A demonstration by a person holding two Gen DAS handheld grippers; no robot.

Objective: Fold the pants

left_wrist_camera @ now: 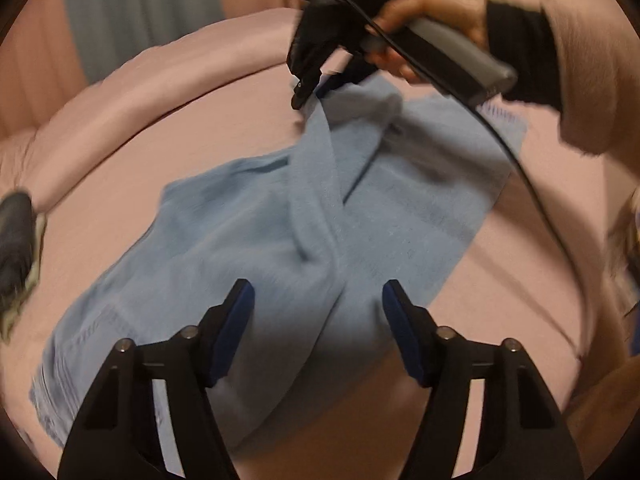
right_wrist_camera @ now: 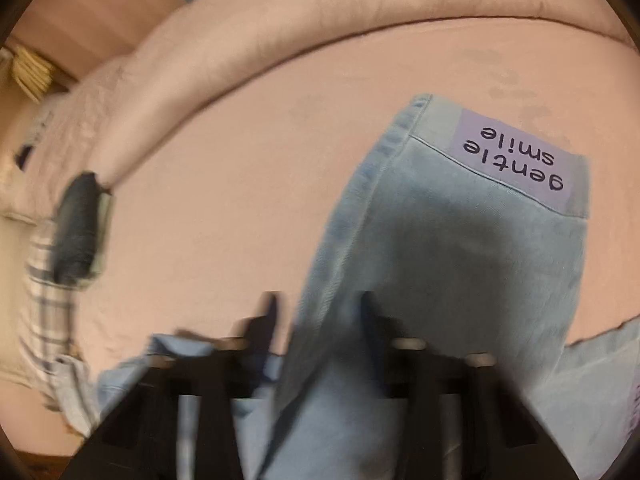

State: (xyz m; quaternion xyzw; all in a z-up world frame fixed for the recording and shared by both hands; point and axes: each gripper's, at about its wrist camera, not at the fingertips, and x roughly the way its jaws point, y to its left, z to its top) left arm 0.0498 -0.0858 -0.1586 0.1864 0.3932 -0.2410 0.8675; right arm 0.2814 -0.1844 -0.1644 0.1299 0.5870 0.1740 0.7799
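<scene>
Light blue denim pants (left_wrist_camera: 240, 220) lie spread on a pink bed sheet (left_wrist_camera: 160, 148). My left gripper (left_wrist_camera: 318, 292) hovers open just above their near part, with nothing between its blue pads. At the top, a hand (left_wrist_camera: 420, 12) holds my right gripper (left_wrist_camera: 310, 94), which pinches a ridge of the pants and lifts it off the sheet. In the right wrist view the pants (right_wrist_camera: 440, 248) run up between the blurred fingers of the right gripper (right_wrist_camera: 320, 300), and a purple "gentle smile" label (right_wrist_camera: 516, 156) shows at the waistband.
A rolled pink duvet (left_wrist_camera: 140, 92) curves along the far side of the bed. A dark folded garment (right_wrist_camera: 78, 232) and a plaid cloth (right_wrist_camera: 44, 300) lie at the left edge. The right gripper's black cable (left_wrist_camera: 520, 168) hangs over the pants' right side.
</scene>
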